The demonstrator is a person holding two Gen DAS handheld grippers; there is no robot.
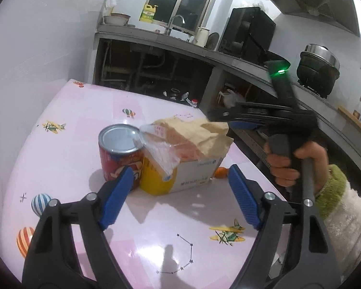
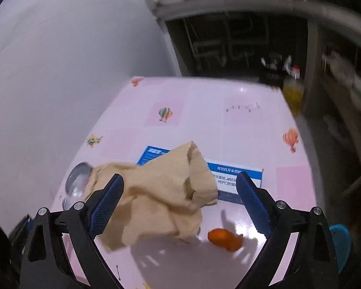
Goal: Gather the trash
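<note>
on the far left of the pile stands the red can (image 1: 120,155), upright on the pink table (image 1: 67,120), silver end up, its long axis vertical. just beside it, touching, sits the yellow-and-white box (image 1: 180,178), lying flat, its long side running away toward the right. a clear plastic wrapper (image 1: 161,151) and a crumpled brown paper bag (image 1: 195,134) lie draped over the box top. the left gripper (image 1: 178,197) hovers in front with its jaws wide and nothing between them, the can at its left pad. off to the right, a small orange peel (image 2: 225,238) lies on the table by the box's corner. the right gripper (image 2: 180,207), seen from its own camera, hangs over the bag, jaws spread wide, the paper between them but not pinched. to do this well, it looks best to drop onto the bag's bulkiest fold, close across the crumple rather than along it, and lift straight up so the wrapper and can stay put.
</note>
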